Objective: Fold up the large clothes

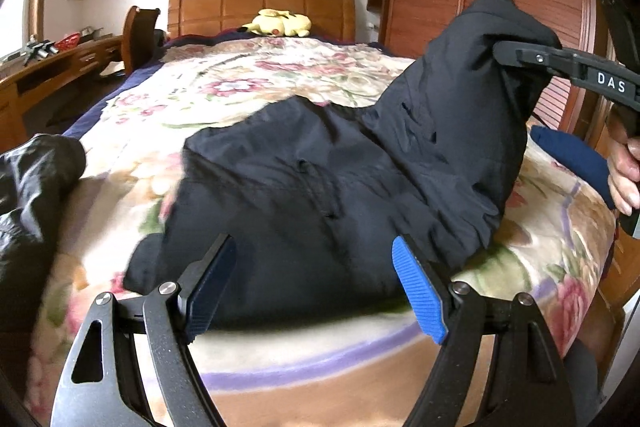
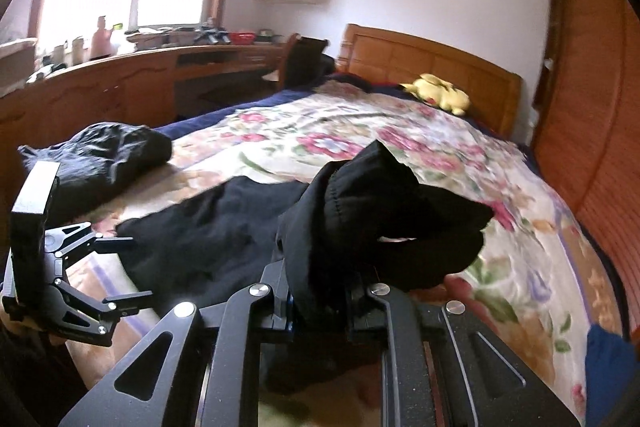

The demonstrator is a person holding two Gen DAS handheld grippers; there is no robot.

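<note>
So the bed with the flowery blanket is doing duty as the folding table here, which makes sense since it's the only flat thing big enough for a garment this size. The black garment is lying spread across the near end of it, mostly flat, with one end getting hoisted up on the right side. That lifted bit is sitting in the right gripper, which is clamped tight on a bunched wad of the fabric, so I'm guessing that end is being carried over toward the rest to make a fold. The left gripper is hanging just over the near edge of the garment with its jaws spread wide and nothing between them, probably lining up to pin or grab that edge so the whole thing isn't sliding while the other end travels. There's another dark garment lying crumpled off to the left on the bed, apart from the one being worked. Way back by the headboard a yellow plush toy is just chilling, well out of the way.
</note>
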